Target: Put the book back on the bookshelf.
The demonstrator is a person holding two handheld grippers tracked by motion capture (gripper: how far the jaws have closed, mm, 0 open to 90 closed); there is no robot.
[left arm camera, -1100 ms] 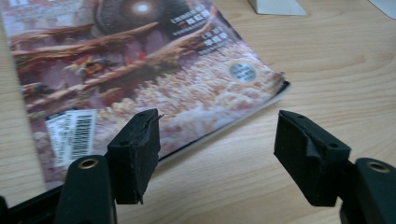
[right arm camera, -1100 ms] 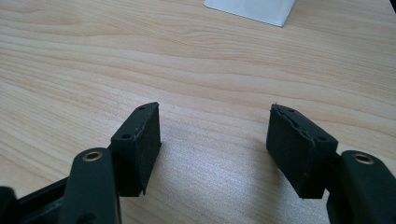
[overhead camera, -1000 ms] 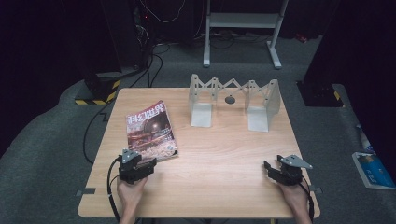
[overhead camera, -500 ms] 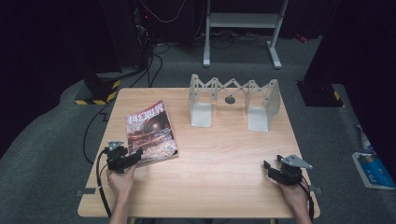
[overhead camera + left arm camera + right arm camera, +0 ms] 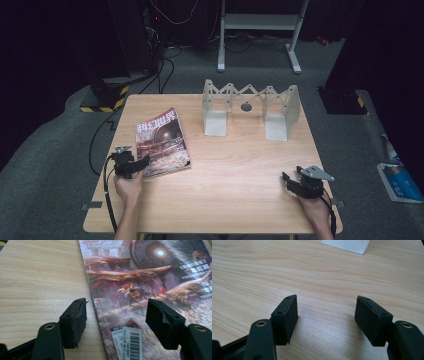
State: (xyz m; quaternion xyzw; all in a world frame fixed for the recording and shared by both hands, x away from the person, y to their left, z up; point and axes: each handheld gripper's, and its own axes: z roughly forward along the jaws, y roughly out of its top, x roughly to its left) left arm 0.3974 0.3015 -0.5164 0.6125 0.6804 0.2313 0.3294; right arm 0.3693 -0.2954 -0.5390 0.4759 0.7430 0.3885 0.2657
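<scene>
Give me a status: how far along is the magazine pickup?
Done: nothing lifted; the magazine lies flat on the table. In hand: the left gripper sits open at its near left corner, jaws straddling the edge, not clamped. Left: grip and move it. The right gripper rests open over bare wood.

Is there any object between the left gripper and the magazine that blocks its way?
Nothing visible does. The left gripper is open at the near left corner of the colourful illustrated magazine, which lies flat on the light wooden table; its spine edge lies between the jaws.
</scene>
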